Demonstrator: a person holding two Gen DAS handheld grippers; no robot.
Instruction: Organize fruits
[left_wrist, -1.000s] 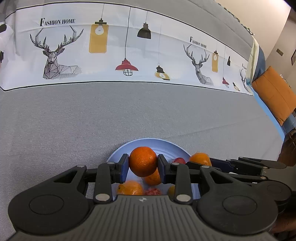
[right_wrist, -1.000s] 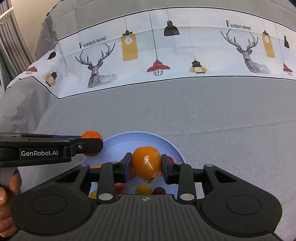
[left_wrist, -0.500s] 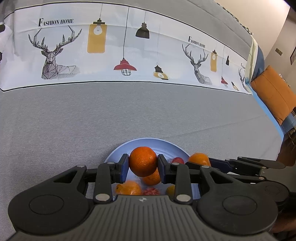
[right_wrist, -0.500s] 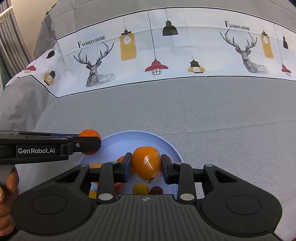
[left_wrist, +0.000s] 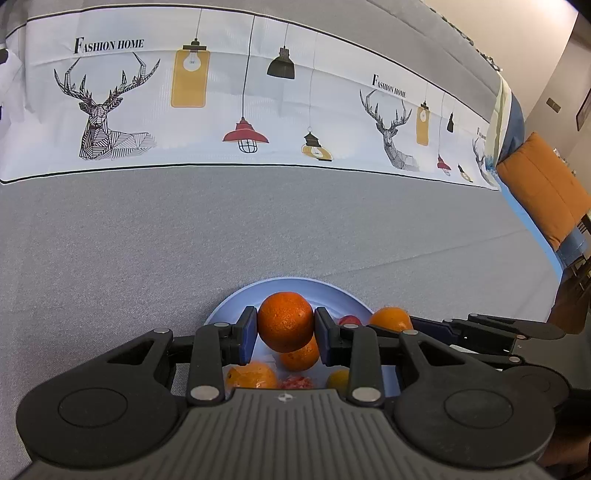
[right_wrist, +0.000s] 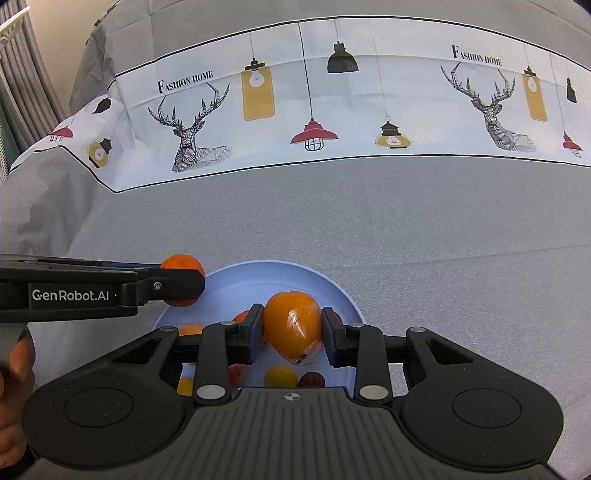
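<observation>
"FASHION HOME" is printed on the white band (left_wrist: 240, 110) of the grey tablecloth (left_wrist: 184, 229), beside line-drawn deer heads and hanging lamps; the same wording is seen twice in each view. "GenRobot.AI" is read on the side of the left gripper (right_wrist: 183, 282) in the right wrist view.

Left wrist view: the left gripper (left_wrist: 285, 329) is clamped on a round orange (left_wrist: 285, 321), pads pressed to both its sides, held above the blue plate (left_wrist: 317, 291). Below it on the plate another orange (left_wrist: 300, 355), a wrapped orange fruit (left_wrist: 252, 376), a red piece (left_wrist: 297, 382) and a small yellow fruit (left_wrist: 338, 378) are seen. At right the right gripper (left_wrist: 391, 325) is seen side-on, an orange fruit held at its tip.

Right wrist view: at left the left gripper's orange (right_wrist: 181, 266) is held at the plate's (right_wrist: 258, 275) left rim. In the centre the right gripper (right_wrist: 292, 328) is closed on an orange in clear film (right_wrist: 292, 325), jaws narrowed to its width, over the plate. Under it a yellow fruit (right_wrist: 280, 376) and a dark red fruit (right_wrist: 311, 379) are lying on the plate.
</observation>
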